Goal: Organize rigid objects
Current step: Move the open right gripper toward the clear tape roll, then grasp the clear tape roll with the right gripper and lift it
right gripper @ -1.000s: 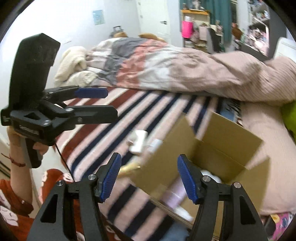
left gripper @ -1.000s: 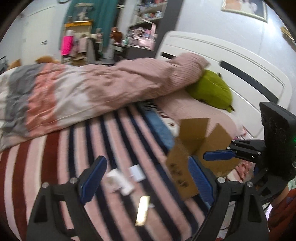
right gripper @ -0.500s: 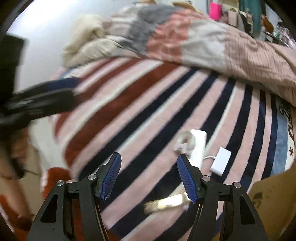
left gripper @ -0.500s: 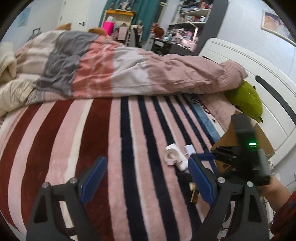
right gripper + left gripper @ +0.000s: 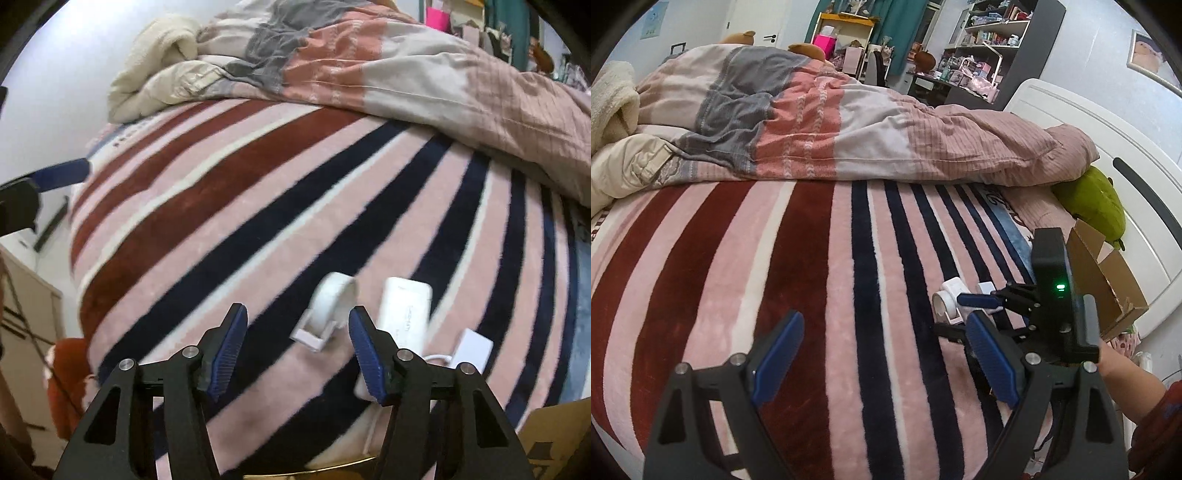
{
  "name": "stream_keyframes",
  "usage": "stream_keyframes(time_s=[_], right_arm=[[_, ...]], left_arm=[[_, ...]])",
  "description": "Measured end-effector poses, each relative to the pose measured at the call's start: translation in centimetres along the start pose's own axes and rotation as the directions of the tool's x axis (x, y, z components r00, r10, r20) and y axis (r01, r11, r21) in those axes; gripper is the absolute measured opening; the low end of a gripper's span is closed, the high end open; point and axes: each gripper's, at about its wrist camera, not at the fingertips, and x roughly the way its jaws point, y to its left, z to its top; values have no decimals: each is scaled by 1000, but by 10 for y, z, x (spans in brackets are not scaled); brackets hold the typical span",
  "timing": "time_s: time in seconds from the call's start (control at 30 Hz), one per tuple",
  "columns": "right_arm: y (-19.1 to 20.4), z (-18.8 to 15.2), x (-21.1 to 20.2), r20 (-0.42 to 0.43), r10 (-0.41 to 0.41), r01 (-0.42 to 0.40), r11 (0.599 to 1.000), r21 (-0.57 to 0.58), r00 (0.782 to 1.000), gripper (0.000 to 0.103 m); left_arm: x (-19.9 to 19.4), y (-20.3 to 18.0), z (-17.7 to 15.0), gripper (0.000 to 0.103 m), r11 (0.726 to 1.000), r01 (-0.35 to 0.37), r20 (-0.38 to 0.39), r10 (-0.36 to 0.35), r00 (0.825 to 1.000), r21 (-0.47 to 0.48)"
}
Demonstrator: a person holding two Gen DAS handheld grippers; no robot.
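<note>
A white tape-dispenser-like roll holder (image 5: pixel 327 308) lies on the striped blanket (image 5: pixel 229 206), with a white power bank (image 5: pixel 406 310) and a small white adapter (image 5: pixel 474 349) to its right. My right gripper (image 5: pixel 297 347) is open and empty, low over the blanket, the holder just ahead between its fingers. In the left wrist view the holder (image 5: pixel 947 301) sits beyond the right gripper (image 5: pixel 975 310). My left gripper (image 5: pixel 882 354) is open and empty, hovering over the blanket to the left. A gold strip (image 5: pixel 314 472) shows at the bottom edge.
An open cardboard box (image 5: pixel 1104 277) stands at the bed's right side by the white headboard (image 5: pixel 1108 147); its corner shows in the right wrist view (image 5: pixel 554 439). A crumpled duvet (image 5: pixel 849 125) lies across the back. A green plush (image 5: pixel 1093 206) rests by the headboard.
My right gripper has swung away from the box and come down close to the white holder. My left gripper has turned left, away from the box, to face the middle of the bed.
</note>
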Motion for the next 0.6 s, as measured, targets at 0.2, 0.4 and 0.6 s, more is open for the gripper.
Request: stream_keyframes(time_s=[0.2, 0.4, 0.6], right_arm=[[2, 1, 22, -23, 45, -45, 999, -1, 999, 54], [8, 2, 20, 21, 104, -104, 995, -7, 994, 54], [18, -2, 30, 17, 36, -36, 999, -1, 999, 54]], left_arm=[[0, 4, -2, 87, 1000, -19, -14, 19, 1000, -10], [-3, 9, -7, 88, 999, -42, -23, 41, 999, -19], [-1, 16, -12, 87, 998, -60, -43, 58, 997, -35]])
